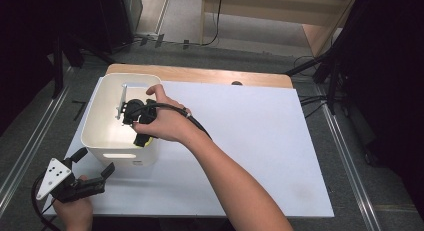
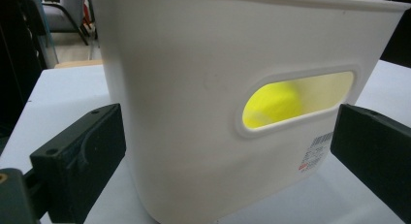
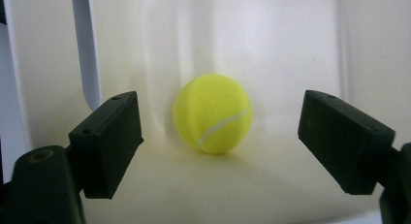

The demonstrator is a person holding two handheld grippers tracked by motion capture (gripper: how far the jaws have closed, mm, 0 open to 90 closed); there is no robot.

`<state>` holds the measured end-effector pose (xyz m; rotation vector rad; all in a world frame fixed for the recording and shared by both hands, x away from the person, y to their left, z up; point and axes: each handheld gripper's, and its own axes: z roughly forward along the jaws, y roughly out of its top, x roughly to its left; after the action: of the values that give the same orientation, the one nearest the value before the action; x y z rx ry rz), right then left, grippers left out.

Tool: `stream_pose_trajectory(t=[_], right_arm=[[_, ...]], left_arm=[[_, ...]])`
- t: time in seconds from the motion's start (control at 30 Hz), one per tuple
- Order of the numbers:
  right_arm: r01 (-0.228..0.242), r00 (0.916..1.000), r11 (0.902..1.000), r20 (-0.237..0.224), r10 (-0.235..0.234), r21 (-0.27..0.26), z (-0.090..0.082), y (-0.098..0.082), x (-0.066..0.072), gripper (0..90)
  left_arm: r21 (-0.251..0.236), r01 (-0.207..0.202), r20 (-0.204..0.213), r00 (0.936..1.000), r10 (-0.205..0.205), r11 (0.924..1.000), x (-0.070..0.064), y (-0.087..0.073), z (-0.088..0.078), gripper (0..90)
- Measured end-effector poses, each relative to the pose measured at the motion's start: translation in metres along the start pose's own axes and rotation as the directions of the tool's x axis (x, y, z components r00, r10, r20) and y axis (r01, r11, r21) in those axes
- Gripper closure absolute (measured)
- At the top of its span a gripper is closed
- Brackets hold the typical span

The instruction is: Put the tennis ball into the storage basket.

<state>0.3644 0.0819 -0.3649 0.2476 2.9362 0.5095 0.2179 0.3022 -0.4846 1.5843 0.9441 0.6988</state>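
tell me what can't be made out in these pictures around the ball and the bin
- High view: the ball in the bin is covered by the hand and right gripper.
- Left gripper view: the ball shows through the handle slot in part; the wall hides the rest.
- Left gripper view: the label print is too small and blurred to read.

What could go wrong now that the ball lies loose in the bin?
The tennis ball rests free on the bin's floor between the open right gripper; lifting out could nudge it rolling. The hand is deep inside, so the gripper may catch the rim and tip the bin. The left gripper waits beside it, not steadying it.
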Motion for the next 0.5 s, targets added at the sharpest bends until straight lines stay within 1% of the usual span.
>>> stream_pose_trajectory(t=[0.03,0.07,0.13,0.17,0.2,0.23,0.3,0.33,0.37,0.4,0.43,0.5], right_arm=[[0.0,1.0,1.0,0.002,0.0,0.001,-0.001,-0.001,0.0,11.5],[-0.003,0.9999,1.0,0.013,0.003,-0.001,-0.002,-0.002,-0.001,10.8],[-0.017,0.9995,0.9998,0.024,0.017,-0.004,-0.004,-0.003,-0.001,10.8],[-0.016,0.9994,0.9998,0.03,0.016,-0.013,-0.005,-0.005,-0.002,10.4],[-0.031,0.9989,0.9994,0.035,0.032,-0.016,-0.007,-0.006,-0.002,9.8],[-0.028,0.9989,0.9993,0.037,0.029,-0.024,-0.008,-0.007,-0.003,9.8],[-0.044,0.9982,0.9985,0.038,0.045,-0.032,-0.011,-0.01,-0.004,9.7],[-0.042,0.9981,0.9983,0.044,0.044,-0.039,-0.013,-0.012,-0.005,9.6],[-0.054,0.9974,0.9977,0.045,0.056,-0.041,-0.014,-0.013,-0.005,9.5],[-0.044,0.9979,0.9978,0.046,0.047,-0.049,-0.016,-0.015,-0.006,9.5],[-0.056,0.9972,0.9971,0.048,0.058,-0.052,-0.018,-0.016,-0.005,9.3],[-0.063,0.9968,0.9961,0.046,0.066,-0.061,-0.021,-0.019,-0.006,9.3]], left_arm=[[-0.001,0.001,0.0,1.0,-0.001,1.0,0.0,0.0,0.0,0.0],[-0.002,0.001,0.001,1.0,-0.001,1.0,0.0,0.0,0.0,0.0],[0.0,-0.001,0.0,1.0,0.001,1.0,0.001,0.0,0.0,0.0],[0.0,-0.001,0.0,1.0,0.001,1.0,0.001,0.0,0.0,0.0],[-0.002,0.001,0.001,1.0,-0.001,1.0,0.0,0.0,0.0,0.0],[-0.001,0.001,-0.001,1.0,-0.001,1.0,0.0,0.0,0.0,0.0],[-0.001,0.002,0.0,1.0,-0.002,1.0,0.0,0.0,0.0,0.0],[0.001,0.0,0.0,1.0,0.0,1.0,0.0,0.0,0.0,0.0],[0.002,-0.001,-0.001,1.0,0.001,1.0,0.0,0.0,0.0,0.0],[0.003,-0.001,-0.001,1.0,0.001,1.0,0.0,0.0,0.0,0.0],[0.002,-0.001,-0.001,1.0,0.001,1.0,0.0,0.0,0.0,0.0],[0.002,0.0,-0.002,1.0,0.0,1.0,0.0,0.0,0.0,0.0]])
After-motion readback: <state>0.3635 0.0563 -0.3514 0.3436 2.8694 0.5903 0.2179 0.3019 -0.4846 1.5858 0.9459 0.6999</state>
